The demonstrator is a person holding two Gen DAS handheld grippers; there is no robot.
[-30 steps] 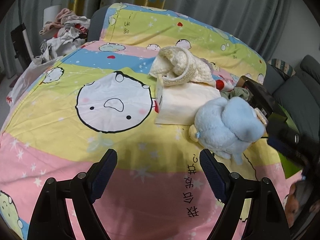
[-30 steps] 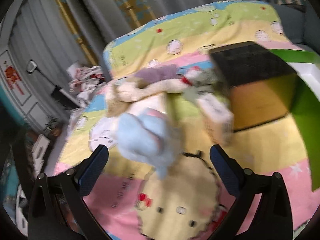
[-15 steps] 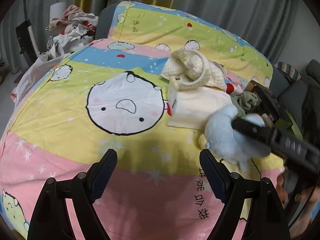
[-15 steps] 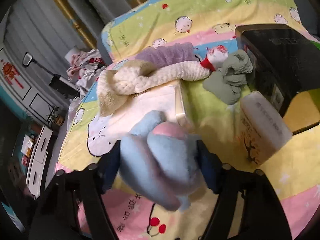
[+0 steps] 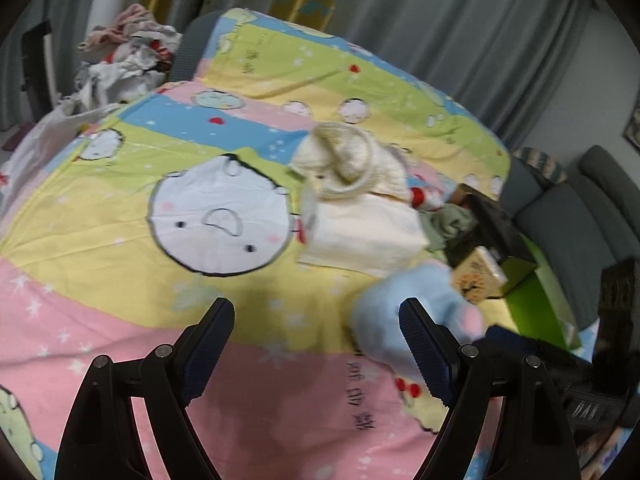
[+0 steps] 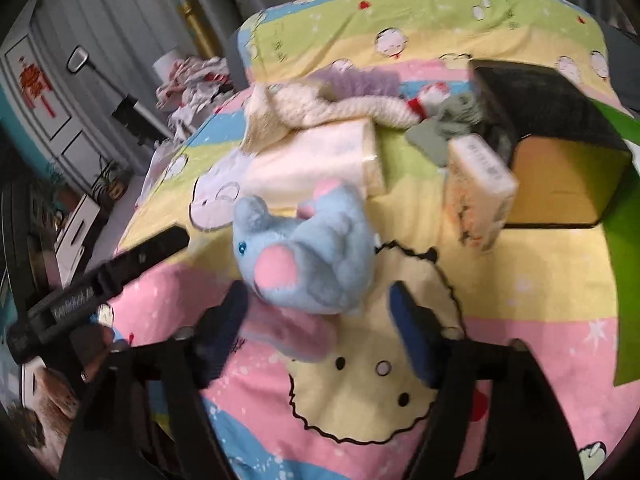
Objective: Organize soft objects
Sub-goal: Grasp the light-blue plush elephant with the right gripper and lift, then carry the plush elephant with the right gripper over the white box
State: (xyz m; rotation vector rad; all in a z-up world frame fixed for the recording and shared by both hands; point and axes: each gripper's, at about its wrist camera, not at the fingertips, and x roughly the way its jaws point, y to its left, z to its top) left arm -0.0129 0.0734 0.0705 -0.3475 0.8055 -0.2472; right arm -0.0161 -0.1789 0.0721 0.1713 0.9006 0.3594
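Right gripper (image 6: 320,312) holds the fluffy light-blue plush elephant (image 6: 308,256) above the cartoon-print bed (image 6: 520,300), apparently by its lower edge only; blurred. Shallow pinch risks a drop. Left gripper (image 5: 316,332) wide, empty.

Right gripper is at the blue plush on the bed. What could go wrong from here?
1. The right gripper's jaws sit only at the blue plush elephant's lower edge, and the view is blurred; a shallow hold could slip.
2. The tilted paper packet stands just beside the plush and could get knocked over.
3. The left gripper, open, hovers close by; they could collide.
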